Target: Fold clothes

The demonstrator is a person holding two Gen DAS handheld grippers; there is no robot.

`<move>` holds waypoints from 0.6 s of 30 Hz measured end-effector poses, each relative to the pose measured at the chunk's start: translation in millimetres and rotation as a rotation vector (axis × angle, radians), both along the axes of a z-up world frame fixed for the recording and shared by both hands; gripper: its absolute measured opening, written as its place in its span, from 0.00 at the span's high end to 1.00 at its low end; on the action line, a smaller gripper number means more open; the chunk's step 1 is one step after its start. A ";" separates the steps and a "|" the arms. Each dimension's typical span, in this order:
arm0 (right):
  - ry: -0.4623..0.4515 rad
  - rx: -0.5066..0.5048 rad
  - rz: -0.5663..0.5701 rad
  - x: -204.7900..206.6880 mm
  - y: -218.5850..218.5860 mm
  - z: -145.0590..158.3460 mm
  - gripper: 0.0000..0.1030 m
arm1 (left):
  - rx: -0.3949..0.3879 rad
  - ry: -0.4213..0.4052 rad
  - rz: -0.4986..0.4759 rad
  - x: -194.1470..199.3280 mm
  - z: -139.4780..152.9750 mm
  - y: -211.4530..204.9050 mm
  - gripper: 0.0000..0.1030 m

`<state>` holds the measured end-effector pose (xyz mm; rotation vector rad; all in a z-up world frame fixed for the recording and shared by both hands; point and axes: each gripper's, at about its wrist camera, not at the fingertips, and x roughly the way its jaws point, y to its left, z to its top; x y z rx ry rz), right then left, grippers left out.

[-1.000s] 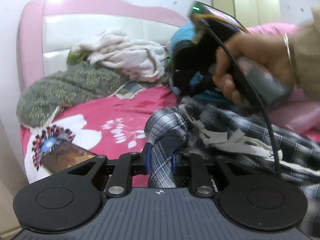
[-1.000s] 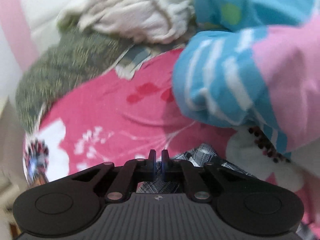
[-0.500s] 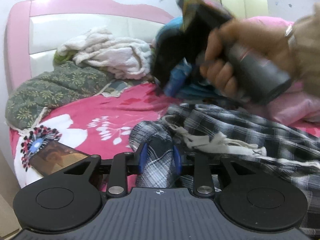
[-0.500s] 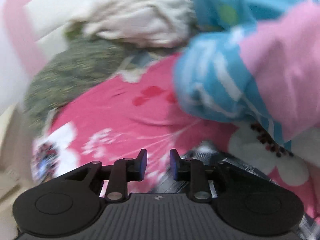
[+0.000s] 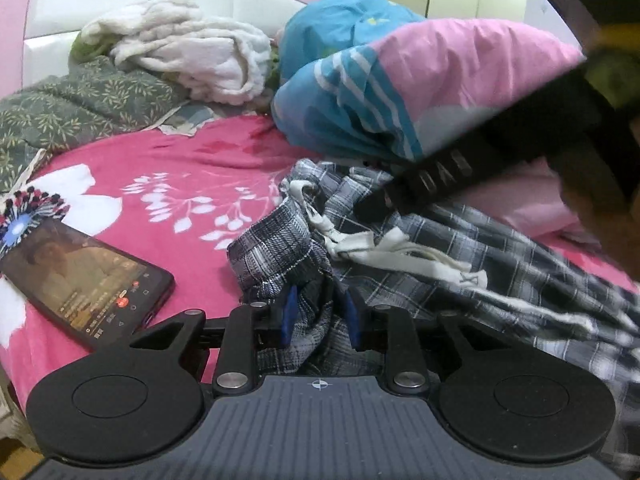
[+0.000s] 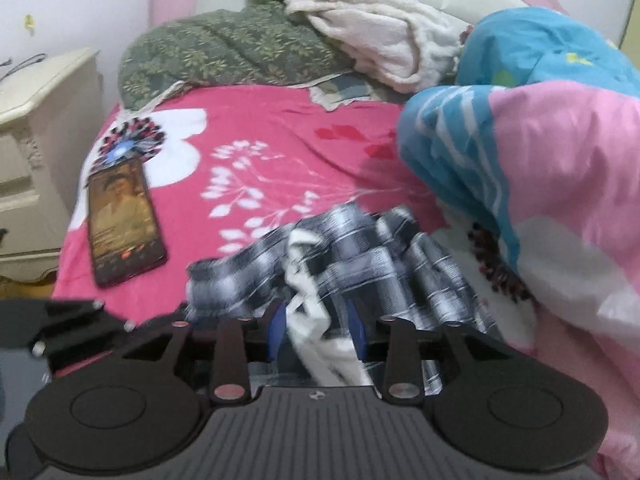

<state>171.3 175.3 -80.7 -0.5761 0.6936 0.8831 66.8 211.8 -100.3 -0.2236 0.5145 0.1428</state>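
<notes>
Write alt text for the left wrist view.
The left gripper pinches a fold of black-and-white plaid garment lying on a pink floral bedsheet. A lit phone lies to its left; a pink-and-blue quilt is bunched behind.

Black-and-white plaid garment (image 5: 460,248) with white drawstring (image 5: 384,252), crumpled, unfolded, lying on pink floral bedsheet (image 5: 192,168) near the bed's front edge, against the bedding pile.

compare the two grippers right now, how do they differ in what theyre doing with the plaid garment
The left gripper has its fingers pinched on a bunched fold of the plaid garment; the right gripper stands wider, with the garment's white drawstring loose between its fingers. The left wrist view is sharp here, the right one blurred. Both sit low at the garment's waistband end on the pink bedsheet.
</notes>
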 end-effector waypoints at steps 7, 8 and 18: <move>-0.123 -0.012 0.007 -48.3 -52.6 -8.9 0.55 | -0.170 -0.022 0.015 -5.9 0.5 23.2 0.76; -0.144 -0.016 -0.004 -53.9 -60.4 -11.0 0.55 | -0.195 -0.026 0.017 -6.7 0.7 26.6 0.76; 0.021 0.008 -0.147 -41.7 -94.0 -48.1 0.99 | -0.245 -0.084 0.006 -15.2 5.4 28.5 0.74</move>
